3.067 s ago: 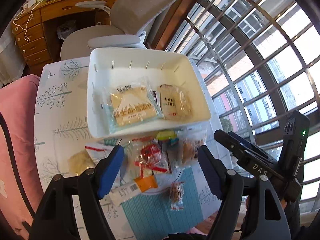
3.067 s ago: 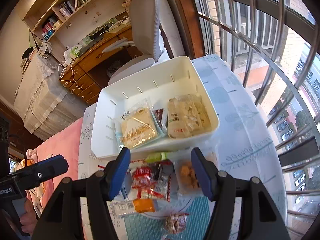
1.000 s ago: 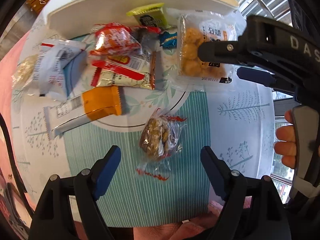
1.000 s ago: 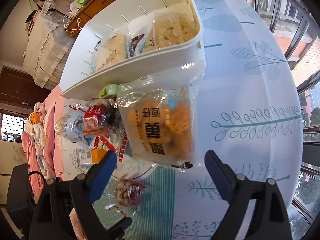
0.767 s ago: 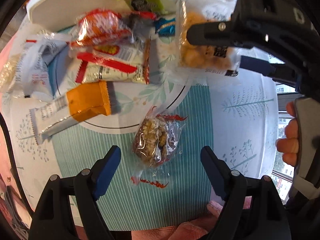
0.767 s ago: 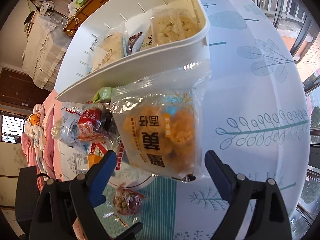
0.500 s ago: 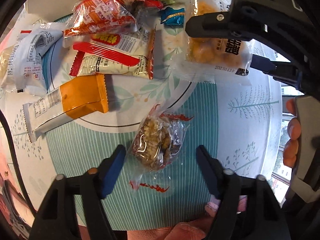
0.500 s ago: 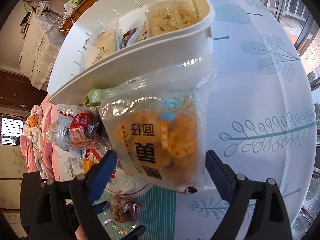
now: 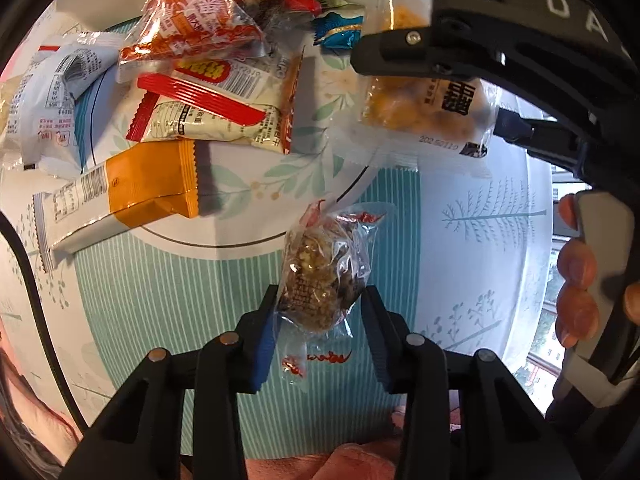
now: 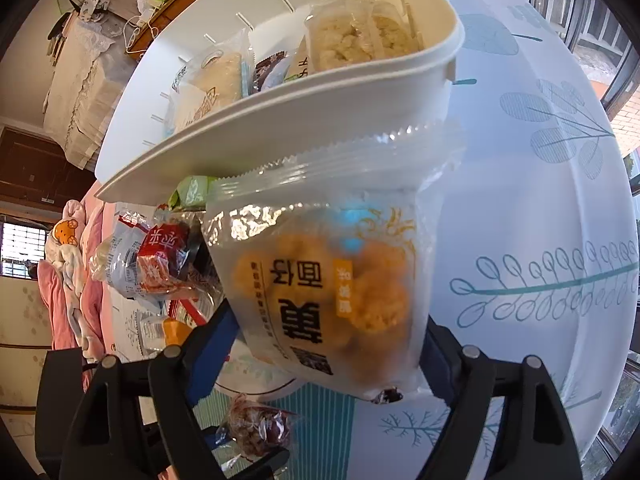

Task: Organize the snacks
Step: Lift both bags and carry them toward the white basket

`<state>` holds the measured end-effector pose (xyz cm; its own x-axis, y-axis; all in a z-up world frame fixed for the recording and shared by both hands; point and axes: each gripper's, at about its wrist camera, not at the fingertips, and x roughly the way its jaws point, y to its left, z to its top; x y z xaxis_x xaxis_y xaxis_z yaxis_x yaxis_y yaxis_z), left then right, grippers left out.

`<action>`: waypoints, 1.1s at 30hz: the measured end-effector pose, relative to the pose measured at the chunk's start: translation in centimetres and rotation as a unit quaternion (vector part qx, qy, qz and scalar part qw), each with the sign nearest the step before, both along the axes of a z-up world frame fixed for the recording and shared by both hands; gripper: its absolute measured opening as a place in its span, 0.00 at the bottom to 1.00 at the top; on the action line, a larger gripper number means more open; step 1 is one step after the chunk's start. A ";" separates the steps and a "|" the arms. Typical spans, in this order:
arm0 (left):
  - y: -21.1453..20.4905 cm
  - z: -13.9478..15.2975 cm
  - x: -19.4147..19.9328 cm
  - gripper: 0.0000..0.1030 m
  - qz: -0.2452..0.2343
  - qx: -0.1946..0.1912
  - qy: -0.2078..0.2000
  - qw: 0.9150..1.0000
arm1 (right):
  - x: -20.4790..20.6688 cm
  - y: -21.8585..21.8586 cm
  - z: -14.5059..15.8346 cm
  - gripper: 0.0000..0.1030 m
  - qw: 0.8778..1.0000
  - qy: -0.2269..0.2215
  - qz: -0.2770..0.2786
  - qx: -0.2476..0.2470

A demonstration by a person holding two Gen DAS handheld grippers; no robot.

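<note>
Round table (image 10: pixel 560 184) under a white cloth with teal tree and leaf prints, striped teal placemat (image 9: pixel 168 280), wooden desk with cables (image 10: pixel 150 20) at the back, lace-covered furniture (image 10: pixel 84 80), pink bedding (image 10: pixel 68 280), barred windows (image 10: pixel 580 0), bright daylight

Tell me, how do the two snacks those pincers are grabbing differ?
The nut cluster packet in the left gripper is small, dark brown, in crinkly clear wrap. The yellow puff bag in the right gripper is much larger, flatter, orange-yellow, with bold black print. Both are sealed see-through packs, each clamped between blue-padded fingers.
</note>
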<state>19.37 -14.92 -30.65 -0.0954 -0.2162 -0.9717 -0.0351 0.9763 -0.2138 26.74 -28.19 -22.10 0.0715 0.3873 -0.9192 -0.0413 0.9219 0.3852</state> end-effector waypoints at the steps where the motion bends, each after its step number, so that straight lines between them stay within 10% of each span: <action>1: 0.0 0.0 -0.2 0.36 0.006 -0.001 0.000 1.000 | 0.0 0.0 0.0 0.80 1.000 0.001 0.001 0.000; 15: 1.7 1.1 -3.5 0.30 0.066 -0.010 -0.019 0.998 | -1.6 -2.2 0.4 0.77 1.000 0.023 -0.003 -0.005; 33: 5.7 10.3 -5.4 0.30 0.116 0.020 -0.100 0.988 | -4.5 -5.4 5.5 0.77 1.000 -0.017 -0.008 0.012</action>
